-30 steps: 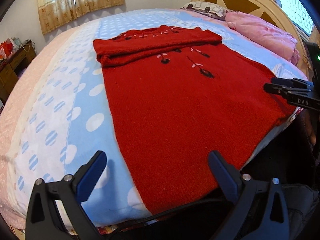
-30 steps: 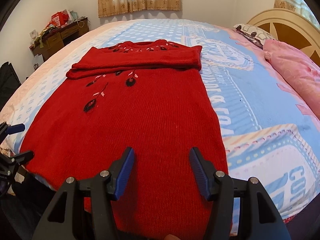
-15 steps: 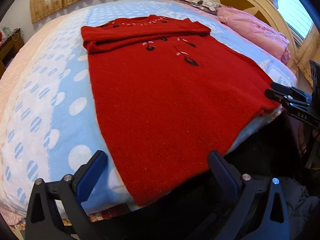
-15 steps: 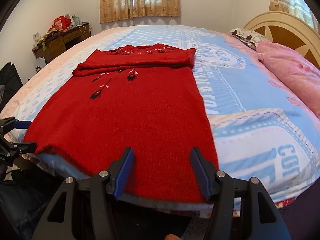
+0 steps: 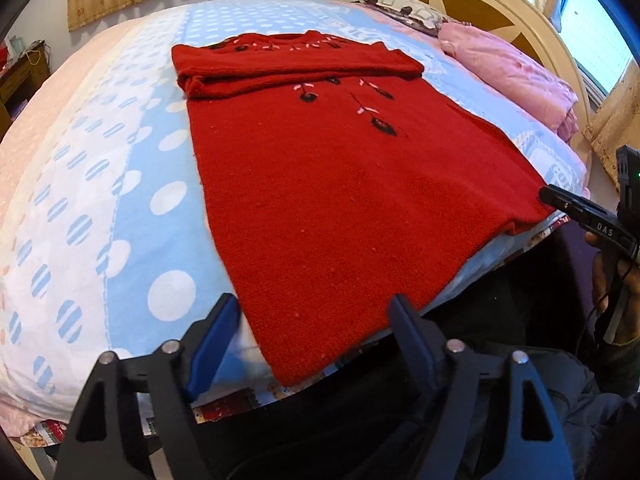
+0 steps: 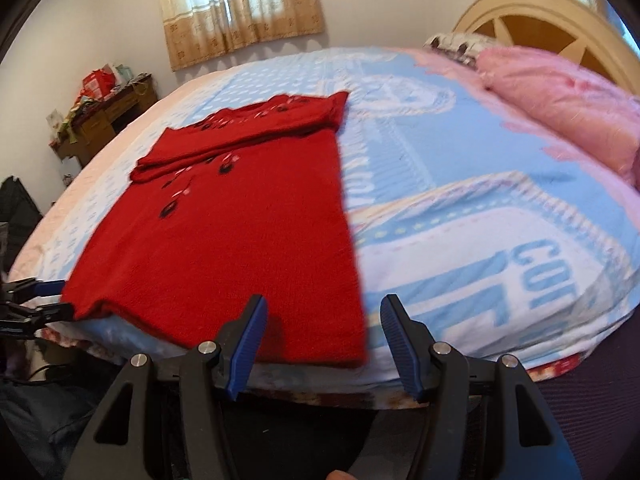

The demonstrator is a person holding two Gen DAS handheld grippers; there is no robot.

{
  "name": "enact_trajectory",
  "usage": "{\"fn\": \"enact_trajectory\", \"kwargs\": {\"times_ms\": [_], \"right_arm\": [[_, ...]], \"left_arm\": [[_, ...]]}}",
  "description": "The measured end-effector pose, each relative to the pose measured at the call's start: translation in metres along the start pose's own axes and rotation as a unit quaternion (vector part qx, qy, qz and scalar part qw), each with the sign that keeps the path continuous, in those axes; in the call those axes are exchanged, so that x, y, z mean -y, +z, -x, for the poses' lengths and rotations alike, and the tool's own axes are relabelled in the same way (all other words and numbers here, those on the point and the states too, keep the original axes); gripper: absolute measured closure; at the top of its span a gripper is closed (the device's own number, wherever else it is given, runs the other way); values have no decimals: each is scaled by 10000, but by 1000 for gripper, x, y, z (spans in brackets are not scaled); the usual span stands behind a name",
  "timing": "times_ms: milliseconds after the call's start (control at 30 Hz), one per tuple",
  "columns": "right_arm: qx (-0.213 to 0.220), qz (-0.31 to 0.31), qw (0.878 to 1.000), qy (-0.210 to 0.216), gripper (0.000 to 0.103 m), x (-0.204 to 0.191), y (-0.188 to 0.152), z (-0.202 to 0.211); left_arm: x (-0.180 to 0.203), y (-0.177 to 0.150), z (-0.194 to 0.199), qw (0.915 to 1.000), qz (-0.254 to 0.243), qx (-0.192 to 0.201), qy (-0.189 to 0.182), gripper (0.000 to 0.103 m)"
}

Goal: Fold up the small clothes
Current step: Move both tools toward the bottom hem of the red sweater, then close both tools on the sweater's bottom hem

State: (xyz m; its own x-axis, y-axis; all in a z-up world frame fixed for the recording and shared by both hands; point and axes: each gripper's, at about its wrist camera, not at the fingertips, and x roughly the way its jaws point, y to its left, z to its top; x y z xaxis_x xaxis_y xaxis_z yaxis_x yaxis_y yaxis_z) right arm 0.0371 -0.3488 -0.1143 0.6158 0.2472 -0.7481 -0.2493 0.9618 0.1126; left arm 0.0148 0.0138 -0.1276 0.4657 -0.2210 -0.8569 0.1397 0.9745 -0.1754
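- A red sweater [image 5: 340, 184] lies flat on the bed [image 5: 120, 200], its sleeves folded across the chest at the far end and its hem at the near edge of the mattress.
- Left gripper [image 5: 316, 340]: its jaws have just been closing and now stand partly apart. The sweater's near corner lies in the gap between them, but the blue pads [image 5: 212, 344] do not press on it.
- Right gripper [image 6: 322, 344]: jaws about half apart, with the sweater's other hem corner in the gap towards the pad at 9 o'clock. This view is blurred, so I cannot tell whether anything touches.
- In the left view the right gripper shows at 3 o'clock, its tips at the hem corner.
- A pink pillow [image 5: 516, 76] and a headboard [image 5: 480, 4] sit at 1 o'clock; a curtain [image 6: 236, 4] hangs at 12 o'clock in the right view.
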Motion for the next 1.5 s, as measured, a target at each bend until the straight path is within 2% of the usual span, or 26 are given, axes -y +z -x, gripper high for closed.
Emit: {"fn": "enact_trajectory", "kwargs": {"times_ms": [67, 133, 300, 567, 600, 633, 667, 700, 733, 867, 933, 967, 1000, 1033, 1133, 1333, 1500], "right_arm": [[-63, -12, 9998, 176, 43, -3, -2, -1], [-86, 16, 9999, 134, 46, -6, -3, -2], [-109, -46, 9999, 107, 58, -2, -7, 0], [-137, -60, 9997, 176, 59, -2, -10, -4], [-114, -82, 9997, 183, 63, -1, -10, -4], [-86, -68, 9998, 188, 67, -1, -11, -2], [-76, -66, 9997, 221, 75, 0, -10, 0], [-65, -105, 9995, 278, 80, 0, -10, 1], [-53, -173, 9992, 362, 81, 3, -10, 2], [-63, -262, 9987, 437, 81, 6, -11, -1], [-39, -262, 9986, 452, 81, 6, -12, 0], [-23, -279, 9985, 470, 82, 6, -13, 0], [15, -306, 9982, 508, 88, 7, -13, 2], [84, -324, 9978, 578, 92, 8, -13, 4], [335, -473, 9951, 800, 94, 13, -10, 15], [803, -558, 9920, 795, 96, 15, -4, 31], [1074, -589, 9891, 818, 96, 12, 3, 41]], "left_arm": [[-2, 1, 0, 10000, 60, -35, -25, 26], [-2, 1, -4, 9999, 71, -85, -11, 23], [-1, 1, -3, 9999, 46, -104, 53, 23], [5, -1, -8, 9998, -110, -75, 148, 24], [5, -1, -6, 9998, -119, -47, 161, 26], [5, -1, -4, 9998, -121, -24, 171, 35], [5, 0, 0, 9998, -128, 5, 117, 50], [5, 1, 3, 9999, -160, 13, 52, 55], [7, 1, 3, 9997, -229, -2, 40, 56], [2, 1, -2, 9999, -115, -45, 16, 50], [1, 1, -1, 9999, -89, -49, -37, 53], [2, 1, 1, 9999, -95, -10, -46, 60], [2, 1, 3, 9999, -117, 37, -87, 69], [1, 2, 6, 9998, -145, 66, -152, 91], [-4, 5, 13, 9993, -78, 233, -287, 92], [-16, 16, 38, 9949, 25, 879, -501, 93], [-27, 26, 47, 9909, 217, 1145, -673, 93]]}}
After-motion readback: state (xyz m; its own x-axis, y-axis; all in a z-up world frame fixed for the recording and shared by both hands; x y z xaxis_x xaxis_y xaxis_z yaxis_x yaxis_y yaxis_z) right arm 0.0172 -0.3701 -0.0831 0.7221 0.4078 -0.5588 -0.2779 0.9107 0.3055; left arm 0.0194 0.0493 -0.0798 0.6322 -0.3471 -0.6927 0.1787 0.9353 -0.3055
